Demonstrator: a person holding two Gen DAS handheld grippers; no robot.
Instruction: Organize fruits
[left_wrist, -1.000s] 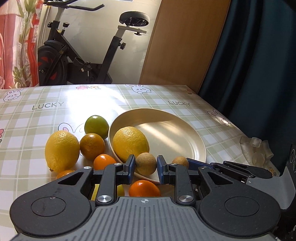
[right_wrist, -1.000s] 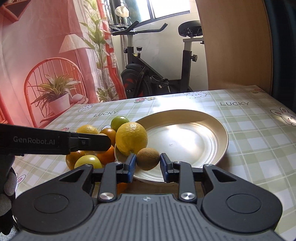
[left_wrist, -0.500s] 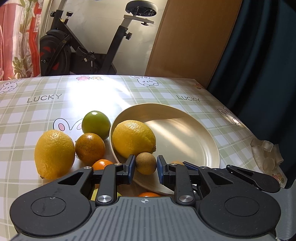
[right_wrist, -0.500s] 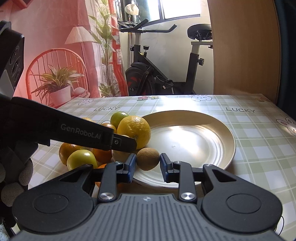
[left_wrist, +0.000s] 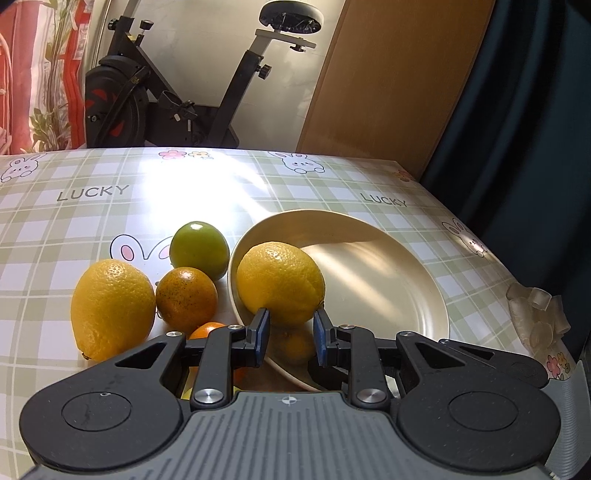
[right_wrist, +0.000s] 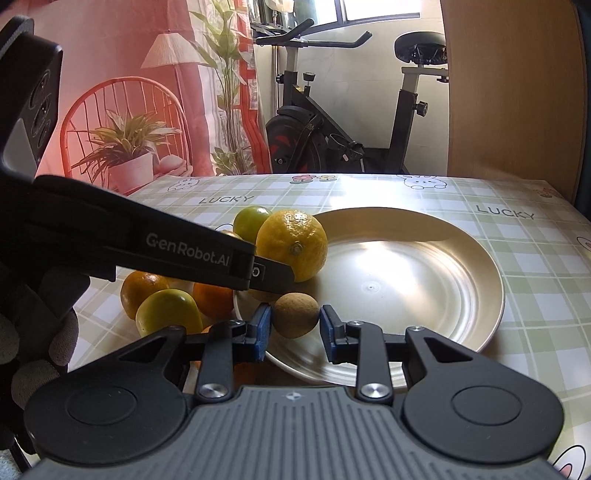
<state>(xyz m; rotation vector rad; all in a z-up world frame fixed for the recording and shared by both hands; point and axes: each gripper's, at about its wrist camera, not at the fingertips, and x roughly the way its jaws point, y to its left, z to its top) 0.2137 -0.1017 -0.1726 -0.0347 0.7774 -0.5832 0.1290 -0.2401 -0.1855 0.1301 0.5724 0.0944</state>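
Note:
A pale gold plate lies on the checked tablecloth, with a big lemon at its left rim. My left gripper is shut on a small brown fruit, low and in shadow just in front of that lemon. My right gripper is shut on a second small brown fruit over the plate's near rim. In the right wrist view, the left gripper's finger reaches in from the left up to the lemon.
Left of the plate are a lemon, a speckled orange, a green citrus, a small orange and a yellow-green fruit. A clear corner guard marks the table's right corner. An exercise bike stands beyond the far edge.
Both grippers have pushed forward toward the plate, each keeping its small brown fruit. The left gripper now reaches further across the right wrist view, up to the lemon.

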